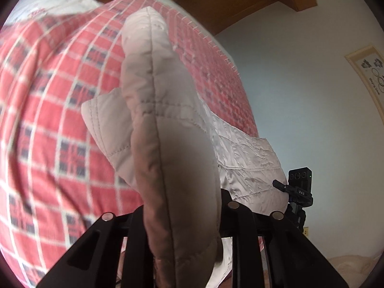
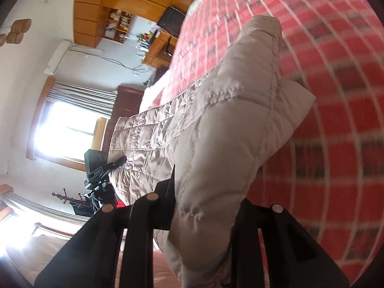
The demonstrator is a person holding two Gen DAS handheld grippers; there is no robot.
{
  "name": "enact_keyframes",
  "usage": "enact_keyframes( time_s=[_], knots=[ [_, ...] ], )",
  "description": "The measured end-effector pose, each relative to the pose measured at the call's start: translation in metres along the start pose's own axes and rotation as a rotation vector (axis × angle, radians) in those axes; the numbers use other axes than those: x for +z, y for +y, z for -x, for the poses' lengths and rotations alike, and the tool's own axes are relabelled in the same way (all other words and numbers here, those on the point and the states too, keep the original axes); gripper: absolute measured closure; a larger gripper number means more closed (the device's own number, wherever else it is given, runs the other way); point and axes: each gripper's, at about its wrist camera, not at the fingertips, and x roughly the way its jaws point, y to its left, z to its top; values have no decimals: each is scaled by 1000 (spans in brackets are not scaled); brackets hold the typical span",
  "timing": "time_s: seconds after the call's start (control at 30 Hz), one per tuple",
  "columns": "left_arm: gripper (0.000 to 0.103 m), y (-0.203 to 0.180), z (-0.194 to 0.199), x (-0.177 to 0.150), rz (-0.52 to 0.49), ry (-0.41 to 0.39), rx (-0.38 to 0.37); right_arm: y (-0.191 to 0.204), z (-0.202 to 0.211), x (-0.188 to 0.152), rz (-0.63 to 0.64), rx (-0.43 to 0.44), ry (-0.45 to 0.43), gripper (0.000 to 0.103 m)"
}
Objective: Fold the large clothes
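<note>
Puffy quilted jacket (image 1: 168, 124) filled both views, raised off the checked bed (image 1: 48, 120), your left claw (image 1: 182, 216) and right claw (image 2: 204, 211) each clenched on a padded edge; it looked light, soft and slippery, so you gripped seams.

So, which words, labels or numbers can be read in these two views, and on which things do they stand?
"DAS": white letters on the black camera mount, left wrist view.
Wall picture: a short line of writing under ring shapes, too small and tilted to read.
Right wrist view: no readable text; the shelf items are too small and blurred.
Quilted jacket and checked bedspread: no text.
</note>
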Motion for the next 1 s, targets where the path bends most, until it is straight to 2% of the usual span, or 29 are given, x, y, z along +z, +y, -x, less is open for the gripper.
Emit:
enact_keyframes(
  time_s=[0.13, 0.27, 0.37, 0.5, 0.63, 0.67, 0.7, 0.77, 0.87, 1.0],
  knots=[
    [78, 40, -19, -18, 48, 43, 58, -18, -19, -25, -48, -71, 33, 82],
    [67, 69, -31, -33, 107, 46, 49, -32, -29, -37, -75, -123, 32, 79],
    [61, 73, -37, -39, 85, 38, 55, -44, -38, -38, -80, -161, 41, 76],
    [58, 73, -33, -45, 94, 36, 53, -53, -40, -40, -107, -150, 40, 73],
    [55, 65, -15, -41, 109, 37, 112, -45, -30, -37, -83, -212, 33, 60],
    [55, 63, -9, -39, 117, 27, 129, -40, -26, -36, -73, -236, 24, 59],
    [55, 64, 3, -38, 126, 14, 138, -37, -22, -39, -64, -261, 11, 54],
    [56, 61, 29, -38, 128, -36, 170, -26, -8, -42, -41, -333, -16, 53],
    [56, 44, 62, -33, 62, -118, 274, -3, 14, -44, 12, -455, -70, 53],
    [56, -6, 74, -30, -71, -145, 327, 42, 29, -49, 129, -438, -103, 53]
  ],
)
